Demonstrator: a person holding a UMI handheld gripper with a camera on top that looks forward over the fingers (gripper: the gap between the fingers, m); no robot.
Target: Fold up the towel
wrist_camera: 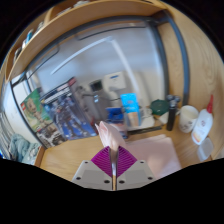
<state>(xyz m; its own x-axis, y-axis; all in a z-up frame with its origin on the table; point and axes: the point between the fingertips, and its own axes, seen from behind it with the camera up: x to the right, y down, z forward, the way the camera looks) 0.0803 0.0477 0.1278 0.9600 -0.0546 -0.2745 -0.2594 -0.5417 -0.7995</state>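
Note:
My gripper (113, 160) is raised above a wooden table (75, 156), and its two purple-padded fingers (101, 162) are pressed together. A thin pale pinkish strip of towel (110, 133) is pinched between them and sticks up just ahead of the fingertips. The rest of the towel is hidden below the gripper.
Beyond the table stands a big window (95, 60) with a wooden frame. Cluttered shelves with books and boxes (50, 110) stand at the left, a blue chair (130, 102) is in the middle distance, and white round objects (192, 118) sit at the right.

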